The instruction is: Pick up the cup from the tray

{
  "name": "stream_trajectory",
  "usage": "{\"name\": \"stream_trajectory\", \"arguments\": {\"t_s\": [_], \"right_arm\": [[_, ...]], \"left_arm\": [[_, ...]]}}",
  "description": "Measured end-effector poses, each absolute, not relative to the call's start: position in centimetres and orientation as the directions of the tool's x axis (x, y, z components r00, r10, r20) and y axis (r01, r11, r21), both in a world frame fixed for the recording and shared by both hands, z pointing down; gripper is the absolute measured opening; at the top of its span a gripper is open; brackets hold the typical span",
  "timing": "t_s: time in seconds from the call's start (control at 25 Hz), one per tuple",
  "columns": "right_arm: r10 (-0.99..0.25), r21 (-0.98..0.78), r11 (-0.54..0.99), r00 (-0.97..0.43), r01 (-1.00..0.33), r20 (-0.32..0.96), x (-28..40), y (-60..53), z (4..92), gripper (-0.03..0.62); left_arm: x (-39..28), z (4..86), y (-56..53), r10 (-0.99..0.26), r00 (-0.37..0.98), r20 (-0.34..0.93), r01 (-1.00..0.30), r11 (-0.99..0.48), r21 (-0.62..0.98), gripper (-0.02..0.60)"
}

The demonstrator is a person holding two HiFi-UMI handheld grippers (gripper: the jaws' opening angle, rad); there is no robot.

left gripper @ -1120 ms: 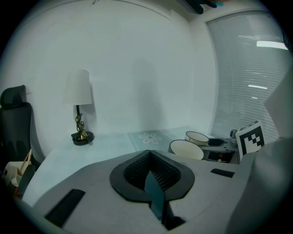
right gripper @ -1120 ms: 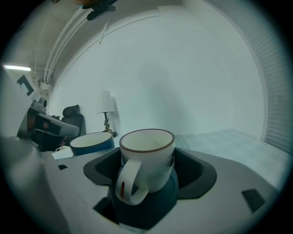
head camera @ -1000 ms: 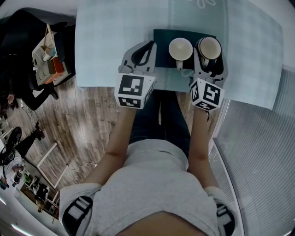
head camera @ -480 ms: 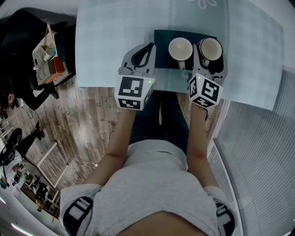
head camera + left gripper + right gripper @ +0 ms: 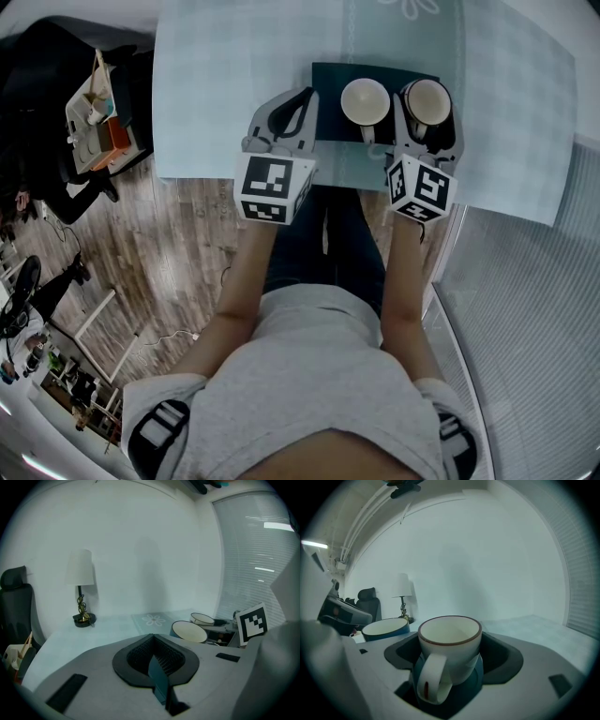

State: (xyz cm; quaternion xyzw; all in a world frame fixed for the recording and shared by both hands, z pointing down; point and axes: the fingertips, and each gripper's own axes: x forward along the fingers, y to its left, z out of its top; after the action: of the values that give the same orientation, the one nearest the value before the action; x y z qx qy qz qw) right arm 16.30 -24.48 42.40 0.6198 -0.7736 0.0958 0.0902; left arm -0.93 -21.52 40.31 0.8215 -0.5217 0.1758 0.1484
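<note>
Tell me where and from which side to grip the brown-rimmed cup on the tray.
Grip the cup across its round body, from the handle side: it stands upright on the tray, handle toward the right tool, whose jaws have just been opening and flank the body without pressing.

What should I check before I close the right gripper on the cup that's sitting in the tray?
1. Cup between the jaws of the right gripper: ok, it stands centred between them.
2. Jaws wide enough: ok. They have just been opening and stand apart, with the pads not pressing on the cup.
3. Cup upright: ok, rim level, handle facing the gripper.
4. Clearance to the second cup: cannot tell. It stands close beside the near jaw.
5. Left gripper out of the way: ok, shut and empty, at the left edge of the tray.
</note>
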Motion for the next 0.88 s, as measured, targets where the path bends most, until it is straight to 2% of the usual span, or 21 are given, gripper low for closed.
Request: {"name": "stream_trajectory", "arguments": {"t_s": [0.4,0.6,0.88], "right_arm": [[-0.956,-0.100,0.202,-0.218,-0.974,0.196,17.4,-24.3,39.8,0.336],[-0.975,-0.086,0.117,-0.130,-0.989,0.181,22.5,-25.1,38.5,0.336],[-0.974,-0.097,-0.006,-0.016,-0.995,0.225,29.6,-26.1,41.4,0.336]], "left_arm": [[-1.4,39.7,-22.2,-0.817,0.383,0.430,-0.915,-0.400,0.055,0.006],[-1.4,39.0,-22.6,-0.825,0.381,0.418,-0.917,-0.396,0.055,0.006],[-0.9,39.0,-23.2,-0.827,0.388,0.407,-0.913,-0.405,0.048,0.008]]}}
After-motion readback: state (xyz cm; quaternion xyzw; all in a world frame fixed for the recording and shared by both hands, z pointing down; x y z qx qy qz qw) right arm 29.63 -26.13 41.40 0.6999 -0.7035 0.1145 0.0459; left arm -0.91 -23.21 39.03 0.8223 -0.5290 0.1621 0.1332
